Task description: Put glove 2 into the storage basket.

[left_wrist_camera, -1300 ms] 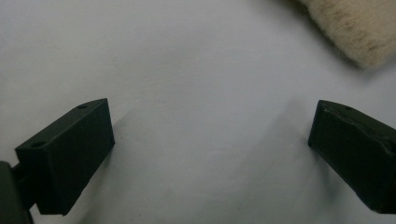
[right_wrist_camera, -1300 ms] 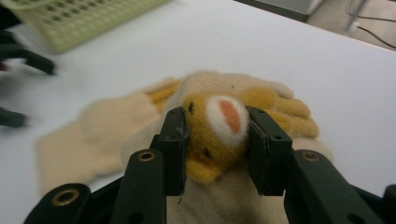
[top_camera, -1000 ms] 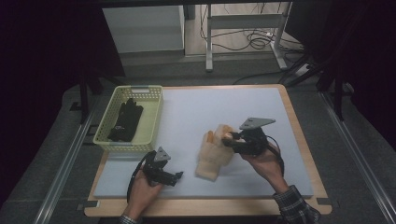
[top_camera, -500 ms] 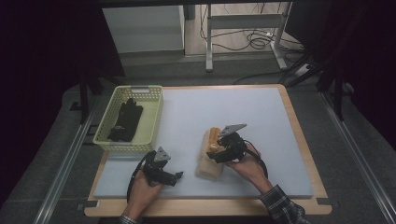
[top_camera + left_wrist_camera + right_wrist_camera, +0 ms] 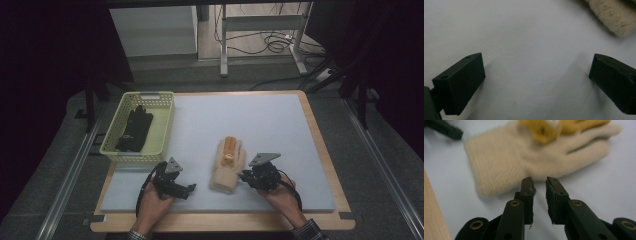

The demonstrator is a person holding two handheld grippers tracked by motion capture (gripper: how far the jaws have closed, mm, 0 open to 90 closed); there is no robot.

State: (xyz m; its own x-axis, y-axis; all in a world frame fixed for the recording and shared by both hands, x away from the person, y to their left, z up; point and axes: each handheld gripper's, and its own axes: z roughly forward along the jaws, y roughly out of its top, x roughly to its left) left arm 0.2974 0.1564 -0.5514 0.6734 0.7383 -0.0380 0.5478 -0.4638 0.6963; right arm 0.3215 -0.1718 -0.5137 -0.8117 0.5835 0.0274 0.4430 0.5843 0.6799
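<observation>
On the mat: one cream glove (image 5: 228, 167); left gripper (image 5: 190, 189) agape; right gripper (image 5: 243, 176) narrowing, empty.

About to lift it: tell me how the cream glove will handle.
The glove looks knitted and lies flat, so it will likely droop from a pinch. Probably light. Its fuzzy cuff should grip well, though pushing may bunch it.

The right gripper (image 5: 248, 176) has come off the cream glove (image 5: 228, 165) and dropped to the near right of it, low over the bench (image 5: 280, 125), after hovering above the glove's far end a second ago and gripping over its middle half a second ago. Its jaws have just been closing and now stand narrowly apart with nothing between them. The glove, bunched earlier, lies flat with its yellow fingers (image 5: 229, 147) pointing far.
</observation>
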